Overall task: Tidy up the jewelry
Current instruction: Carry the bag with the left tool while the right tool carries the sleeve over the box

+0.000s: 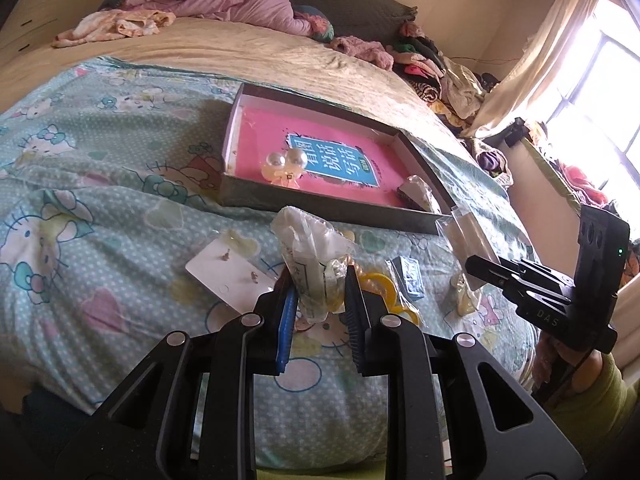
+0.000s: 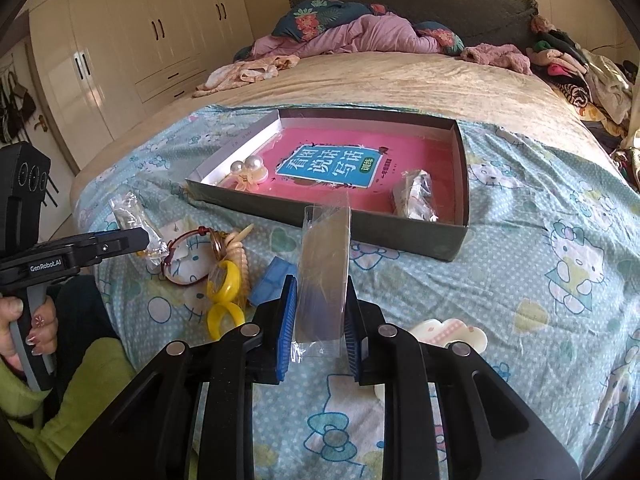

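Clear plastic packets are clamped in both claws above the bed's (image 2: 540, 264) near edge: left gripper (image 1: 320, 284) pinches a crumpled bag (image 1: 310, 256), right gripper (image 2: 320, 300) a flat sleeve (image 2: 326, 264). Grey tray (image 2: 460, 200) sits mid-bed, pearl earrings (image 2: 248, 170) in its near-left corner.

2 grippers (image 1: 322, 280) (image 2: 320, 292); 1 box (image 2: 462, 184); 2 pearls (image 2: 246, 165); 1 book (image 2: 332, 164)

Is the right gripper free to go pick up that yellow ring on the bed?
Probably not yet. The right gripper is shut on a clear packet, so its jaws are full. The yellow ring itself lies uncovered on the bed.
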Available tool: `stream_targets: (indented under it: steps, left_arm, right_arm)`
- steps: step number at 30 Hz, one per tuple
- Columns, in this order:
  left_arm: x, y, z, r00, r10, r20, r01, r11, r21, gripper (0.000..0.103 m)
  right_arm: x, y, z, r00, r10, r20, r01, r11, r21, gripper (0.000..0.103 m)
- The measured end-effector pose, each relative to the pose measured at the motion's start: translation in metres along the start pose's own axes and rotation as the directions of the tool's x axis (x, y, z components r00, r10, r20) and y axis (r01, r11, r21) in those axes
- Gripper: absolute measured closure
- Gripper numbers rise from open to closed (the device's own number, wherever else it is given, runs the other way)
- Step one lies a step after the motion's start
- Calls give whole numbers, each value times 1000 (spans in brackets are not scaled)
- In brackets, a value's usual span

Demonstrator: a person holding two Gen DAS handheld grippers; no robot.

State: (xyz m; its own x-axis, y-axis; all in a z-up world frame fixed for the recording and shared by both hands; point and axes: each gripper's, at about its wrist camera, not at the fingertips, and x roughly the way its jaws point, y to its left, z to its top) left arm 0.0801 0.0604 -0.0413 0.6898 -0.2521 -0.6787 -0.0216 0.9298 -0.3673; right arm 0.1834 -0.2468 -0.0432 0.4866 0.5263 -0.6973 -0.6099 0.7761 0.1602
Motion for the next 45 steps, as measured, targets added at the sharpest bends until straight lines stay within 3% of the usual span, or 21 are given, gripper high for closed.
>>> stream_targets:
  steps: [21,34,45]
  left_arm:
    - [-5,24,31,996,72,48,-70,997,-35,88]
    - [14,14,60,996,68,66,-67,998,-17,88]
    - [37,-14,72,997,50,61,-53,997,51,88]
  right_arm:
    - [7,4,36,997,27,72,-25,999,-23,82]
    - [12,-10,56,993,-12,116,13,1000,-10,82]
    - [8,-32,70,986,-73,152,71,997,22,82]
